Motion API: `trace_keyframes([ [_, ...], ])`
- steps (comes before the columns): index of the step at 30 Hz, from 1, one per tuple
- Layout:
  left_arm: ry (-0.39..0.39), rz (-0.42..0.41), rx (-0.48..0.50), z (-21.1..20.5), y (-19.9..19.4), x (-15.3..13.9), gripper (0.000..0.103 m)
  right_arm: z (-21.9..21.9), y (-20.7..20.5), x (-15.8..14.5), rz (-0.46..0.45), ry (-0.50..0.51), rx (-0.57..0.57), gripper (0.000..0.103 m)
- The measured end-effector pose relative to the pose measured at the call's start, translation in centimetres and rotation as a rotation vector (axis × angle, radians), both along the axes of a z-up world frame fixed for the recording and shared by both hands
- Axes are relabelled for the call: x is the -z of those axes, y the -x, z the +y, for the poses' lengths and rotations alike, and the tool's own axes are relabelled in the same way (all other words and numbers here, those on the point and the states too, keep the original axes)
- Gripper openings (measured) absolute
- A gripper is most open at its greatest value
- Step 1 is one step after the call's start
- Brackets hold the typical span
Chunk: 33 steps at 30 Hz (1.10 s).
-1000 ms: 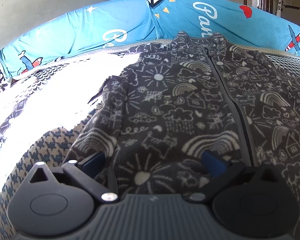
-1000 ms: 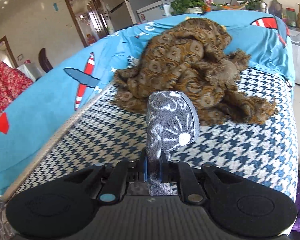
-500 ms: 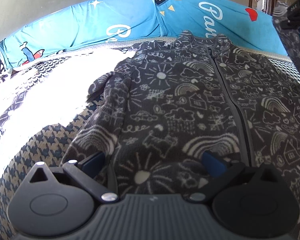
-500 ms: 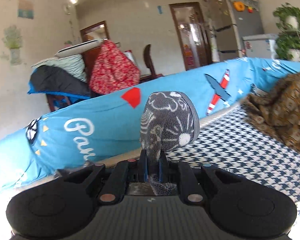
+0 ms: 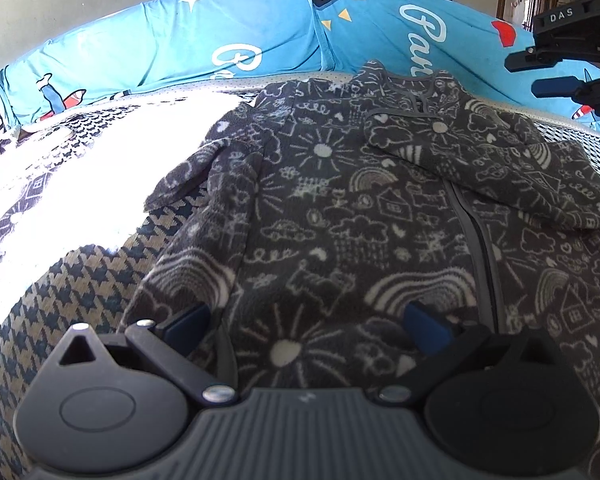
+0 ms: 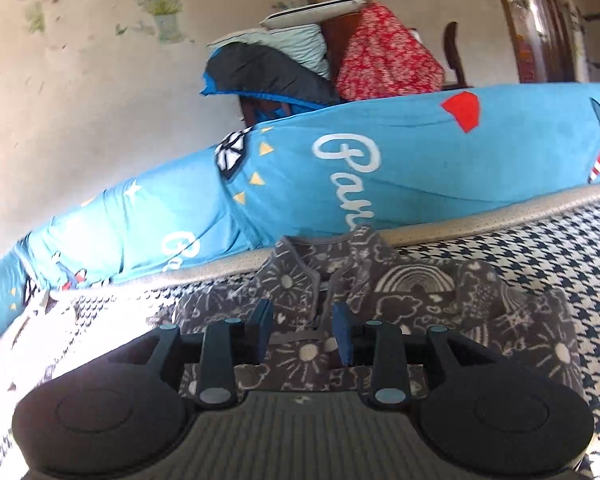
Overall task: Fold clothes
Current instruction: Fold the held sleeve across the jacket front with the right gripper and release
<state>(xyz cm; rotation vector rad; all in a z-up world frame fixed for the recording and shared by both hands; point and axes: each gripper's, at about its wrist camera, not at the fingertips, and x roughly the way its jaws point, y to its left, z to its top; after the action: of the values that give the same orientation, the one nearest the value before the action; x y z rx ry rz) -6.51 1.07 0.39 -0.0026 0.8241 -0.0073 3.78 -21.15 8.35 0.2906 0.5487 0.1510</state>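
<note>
A dark grey fleece jacket (image 5: 380, 216) printed with white suns, rainbows and little houses lies spread on the houndstooth-covered sofa seat (image 5: 80, 292), its collar up against the back edge where the bright blue cover (image 5: 260, 40) with white script and aeroplanes rises. One sleeve (image 5: 500, 168) is folded across the chest and lies over the zip near the collar; the other sleeve (image 5: 204, 176) sticks out toward the sunlit patch on the seat. The left tongs (image 5: 306, 324) sit low over the jacket's hem with the fingers spread wide, fleece lying between them but not pinched. The right tongs (image 6: 306, 332) hover just above the folded sleeve near the collar, fingers parted and holding nothing; from the left view they show at the upper right edge, above the jacket's shoulder. Behind the sofa back a heap of bedding (image 6: 284, 60) and a red patterned cloth (image 6: 388, 56) are piled against the wall
</note>
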Motion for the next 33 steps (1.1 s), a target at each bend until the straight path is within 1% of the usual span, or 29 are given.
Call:
trace_keyframes([
  [3, 0.005, 0.002, 0.002, 0.1, 0.0, 0.0, 0.103, -1.7, -0.3, 0.4, 0.035, -0.024, 0.098, 0.032],
  [5, 0.007, 0.003, 0.002, 0.1, 0.0, 0.0, 0.103, -1.9, -0.6, 1.0, 0.069, -0.016, 0.112, 0.032],
  [9, 0.007, 0.002, 0.001, 0.0, 0.1, 0.0, 0.103, -0.4, -1.2, 1.9, 0.112, 0.048, 0.056, 0.032],
  [12, 0.01, 0.003, 0.002, 0.1, 0.0, -0.1, 0.103, 0.9, -1.4, 2.6, 0.138, 0.055, -0.016, 0.033],
  [13, 0.011, 0.003, 0.003, 0.1, 0.0, -0.1, 0.103, 1.3, -1.5, 2.9, 0.148, 0.054, -0.023, 0.034],
  [15, 0.015, 0.004, 0.005, 0.1, 0.0, -0.1, 0.103, 2.0, -1.8, 3.6, 0.164, 0.073, -0.031, 0.041],
  [21, 0.026, 0.009, 0.012, 0.3, 0.1, -0.2, 0.103, 3.5, -2.9, 5.9, 0.204, 0.114, -0.035, 0.042],
  [25, 0.031, 0.014, 0.017, 0.4, 0.0, -0.3, 0.103, 4.3, -3.1, 6.0, 0.188, 0.127, -0.045, 0.042],
  [26, 0.034, 0.016, 0.018, 0.4, 0.0, -0.3, 0.103, 4.5, -3.2, 6.0, 0.182, 0.13, -0.048, 0.039],
  [27, 0.037, 0.017, 0.018, 0.5, 0.0, -0.3, 0.103, 4.7, -3.2, 6.0, 0.176, 0.133, -0.051, 0.03],
  [30, 0.057, 0.019, 0.009, 0.9, 0.0, -0.7, 0.103, 5.2, -3.3, 6.0, 0.157, 0.142, -0.061, 0.014],
  [32, 0.07, 0.018, -0.009, 1.5, 0.1, -1.0, 0.103, 5.5, -3.3, 5.8, 0.143, 0.143, -0.072, 0.008],
  [33, 0.077, 0.017, -0.019, 1.8, 0.1, -1.2, 0.103, 5.6, -3.0, 5.4, 0.132, 0.132, -0.088, 0.008],
])
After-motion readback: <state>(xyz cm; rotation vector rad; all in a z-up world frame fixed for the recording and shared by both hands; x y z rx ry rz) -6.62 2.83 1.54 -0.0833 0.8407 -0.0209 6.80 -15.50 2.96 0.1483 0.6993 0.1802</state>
